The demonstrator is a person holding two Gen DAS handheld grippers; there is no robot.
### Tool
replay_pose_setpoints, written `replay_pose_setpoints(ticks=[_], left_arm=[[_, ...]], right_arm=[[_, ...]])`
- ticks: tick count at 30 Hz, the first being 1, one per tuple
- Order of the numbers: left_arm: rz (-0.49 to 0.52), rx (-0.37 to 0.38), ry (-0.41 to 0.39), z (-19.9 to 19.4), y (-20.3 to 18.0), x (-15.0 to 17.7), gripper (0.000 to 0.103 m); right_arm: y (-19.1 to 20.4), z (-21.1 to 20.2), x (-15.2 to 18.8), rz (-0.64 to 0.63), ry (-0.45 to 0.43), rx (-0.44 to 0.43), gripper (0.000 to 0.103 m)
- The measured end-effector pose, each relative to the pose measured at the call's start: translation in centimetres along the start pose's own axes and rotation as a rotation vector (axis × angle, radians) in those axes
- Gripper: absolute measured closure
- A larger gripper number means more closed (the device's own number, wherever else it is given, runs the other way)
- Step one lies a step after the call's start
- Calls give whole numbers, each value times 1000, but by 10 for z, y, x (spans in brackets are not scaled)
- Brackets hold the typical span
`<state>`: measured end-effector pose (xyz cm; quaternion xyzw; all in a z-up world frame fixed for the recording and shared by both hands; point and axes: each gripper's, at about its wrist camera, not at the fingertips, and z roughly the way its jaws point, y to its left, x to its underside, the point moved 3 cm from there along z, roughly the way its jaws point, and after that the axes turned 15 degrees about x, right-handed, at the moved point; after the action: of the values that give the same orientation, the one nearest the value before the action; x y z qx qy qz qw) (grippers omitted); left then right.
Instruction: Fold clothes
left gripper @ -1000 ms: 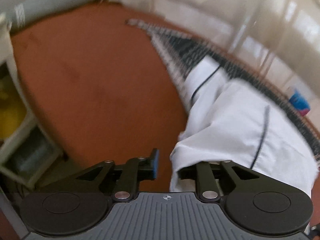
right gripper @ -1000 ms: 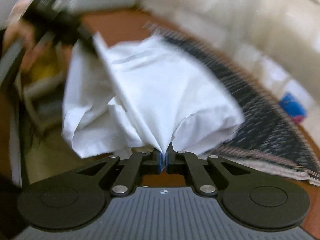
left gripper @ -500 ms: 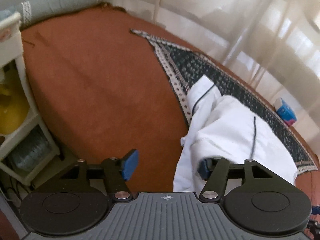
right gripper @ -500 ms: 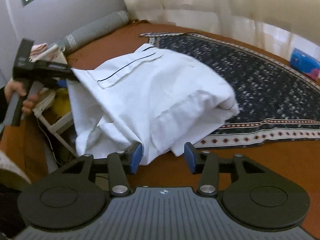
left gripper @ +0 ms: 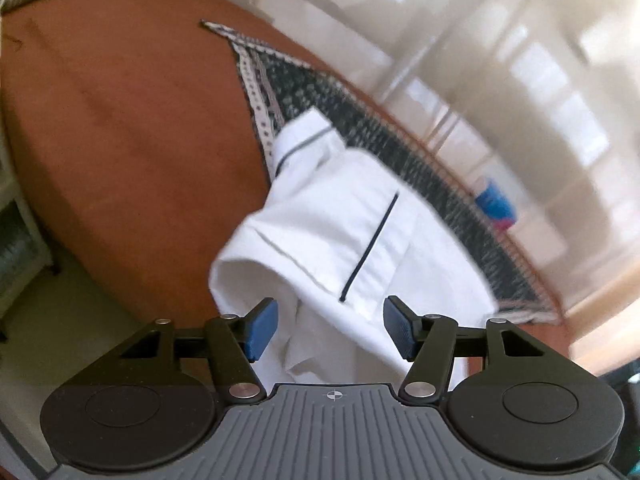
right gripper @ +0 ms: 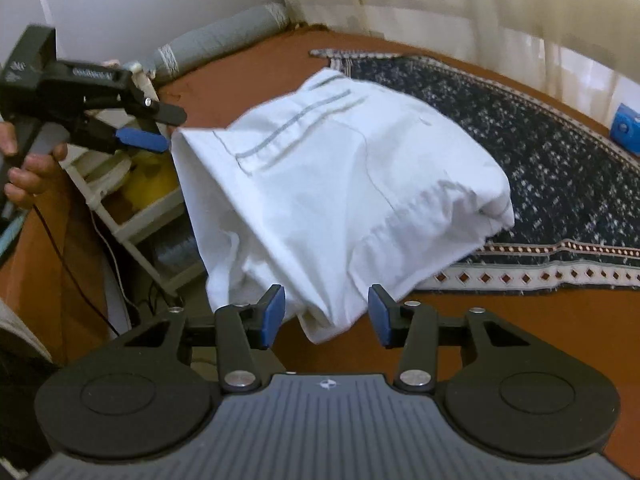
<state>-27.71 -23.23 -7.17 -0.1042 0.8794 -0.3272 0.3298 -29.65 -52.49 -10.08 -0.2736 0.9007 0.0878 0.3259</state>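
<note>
A white garment [left gripper: 352, 232] with dark piping lies bunched and folded over on the brown bed, partly on a patterned blanket. My left gripper [left gripper: 332, 330] is open at its near edge; cloth lies between the jaws and neither pad presses on it. The right wrist view shows the same garment [right gripper: 340, 168] with its near corner between the pads of my open right gripper [right gripper: 326, 316], not pinched. In that view my left gripper [right gripper: 168, 128], held by a hand [right gripper: 28, 172], stands open just off the garment's left corner.
The dark patterned blanket [right gripper: 520, 128] covers the right side of the brown bed cover [left gripper: 120, 140]. A blue box [right gripper: 626, 126] sits at the far right edge. A white shelf rack [right gripper: 132, 216] stands beside the bed on the left, a grey bolster [right gripper: 224, 40] at the back.
Both grippers were shut on the garment and have opened and let it go. The cloth has settled onto the bed, and both grippers have drawn back and up.
</note>
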Motion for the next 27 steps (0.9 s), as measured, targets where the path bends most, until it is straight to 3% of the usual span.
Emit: replay_pose_setpoints(ticks=[7, 8, 9, 10, 11, 12, 16, 19, 20, 22, 24, 27], left_arm=[[-131, -56, -64, 36, 27, -3, 35], [-121, -63, -89, 32, 25, -6, 52], [-118, -71, -115, 28, 25, -9, 90], [-115, -79, -140, 23, 25, -12, 94], [-111, -82, -166, 16, 26, -16, 96], [-106, -86, -192, 9, 27, -19, 98], [-74, -150, -190, 10, 40, -31, 98], [-83, -201, -145, 21, 61, -29, 98], [-100, -202, -139, 23, 66, -28, 98], [-132, -205, -129, 26, 76, -26, 98], [-142, -207, -134, 28, 78, -25, 98], [-131, -212, -122, 33, 78, -27, 98]], right_arm=[[22, 28, 14, -29, 72, 9, 49], [23, 29, 13, -15, 62, 18, 50], [23, 28, 11, 4, 47, 27, 55], [24, 26, 9, 22, 32, 36, 82], [25, 23, 6, 21, 14, 42, 96], [27, 19, 3, 9, -6, 48, 98], [44, 2, -6, -96, -77, -34, 96], [45, 14, -4, -121, 2, -107, 79], [43, 19, -3, -115, 38, -130, 78], [24, 12, -6, -31, 38, -154, 75], [-4, 4, -13, 88, 16, -139, 62], [-51, 7, -25, 291, -6, -83, 60]])
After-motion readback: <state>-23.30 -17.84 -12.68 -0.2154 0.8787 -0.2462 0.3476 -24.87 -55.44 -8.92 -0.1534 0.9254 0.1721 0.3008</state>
